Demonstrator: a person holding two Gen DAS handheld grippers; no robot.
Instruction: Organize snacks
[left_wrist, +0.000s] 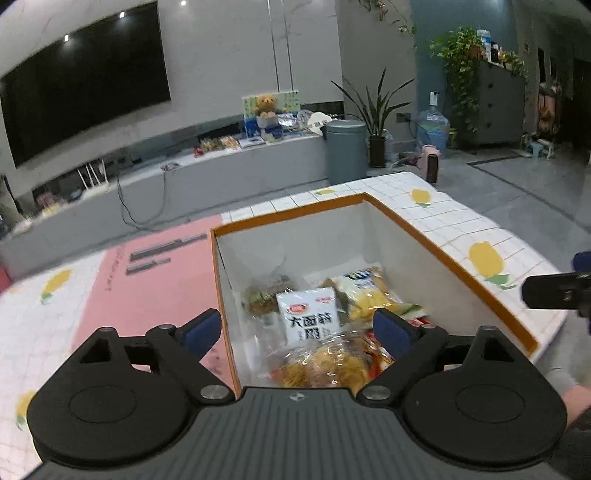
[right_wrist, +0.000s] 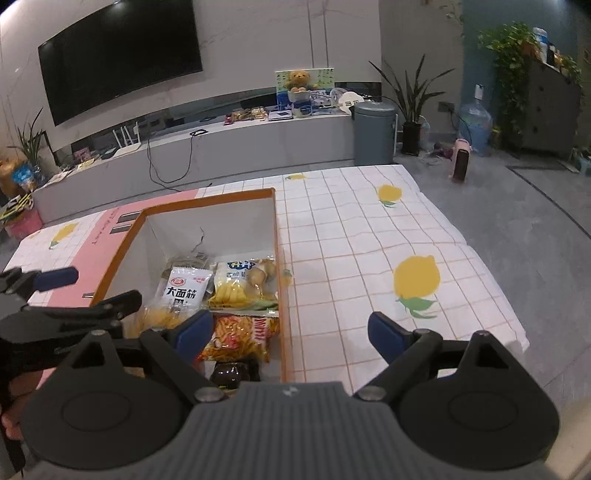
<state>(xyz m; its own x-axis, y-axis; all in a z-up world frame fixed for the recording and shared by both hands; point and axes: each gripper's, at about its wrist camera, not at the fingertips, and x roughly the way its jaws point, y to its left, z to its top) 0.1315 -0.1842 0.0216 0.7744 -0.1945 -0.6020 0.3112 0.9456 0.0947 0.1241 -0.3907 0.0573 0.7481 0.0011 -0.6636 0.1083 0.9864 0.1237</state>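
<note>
Both our grippers, left (left_wrist: 297, 326) and right (right_wrist: 290, 332), hang spread and empty low in frame over the orange-rimmed box (right_wrist: 207, 197) at centre, snack packets (right_wrist: 186, 288) already inside, tablecloth (right_wrist: 369, 236) bare, so sorting looks nearly finished.

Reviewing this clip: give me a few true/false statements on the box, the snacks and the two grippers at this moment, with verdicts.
1. Both grippers are open and hold nothing. True: the left gripper and right gripper have spread jaws with nothing between them.
2. The box is empty. False: several snack packets lie in it, among them a white packet.
3. The box stands on a lemon-print cloth. True.
4. A lid covers the box. False: its top is open.
5. The right gripper hangs wholly over the box. False: its right finger is over the cloth.
</note>
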